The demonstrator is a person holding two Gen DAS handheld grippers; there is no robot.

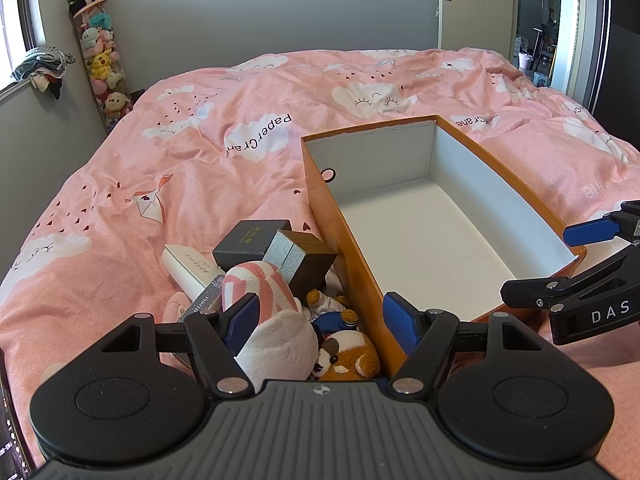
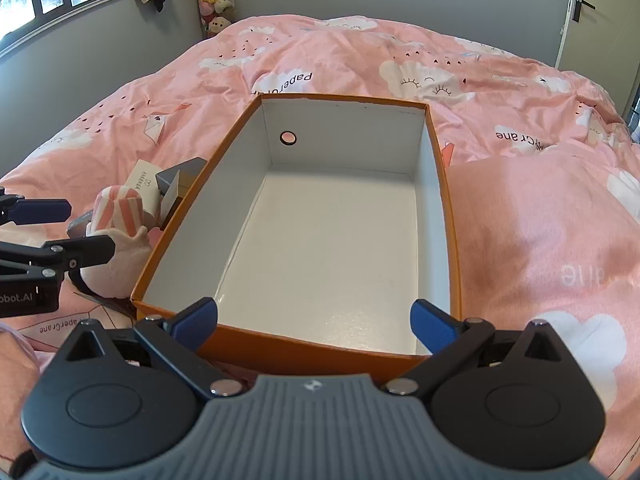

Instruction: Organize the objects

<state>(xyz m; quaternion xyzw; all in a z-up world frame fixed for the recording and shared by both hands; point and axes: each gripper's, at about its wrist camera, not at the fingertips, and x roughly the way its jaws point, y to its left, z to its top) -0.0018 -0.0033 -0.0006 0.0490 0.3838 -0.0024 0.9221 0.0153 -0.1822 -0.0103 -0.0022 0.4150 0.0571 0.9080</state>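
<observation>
Orange box sits on pink bedspread, white inside bare. Toy and box pile at its 9 o'clock: striped plush, brown plush, dark boxes. Left gripper spread wide above plush; right gripper spread wide at box near edge

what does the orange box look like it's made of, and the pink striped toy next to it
Orange box: likely cardboard, going by its thin straight walls, matte orange outside, smooth white lining with slight sheen and a punched round hole. Pink striped toy: soft plush fabric, fuzzy and rounded; stuffing presumably, not visible.
</observation>
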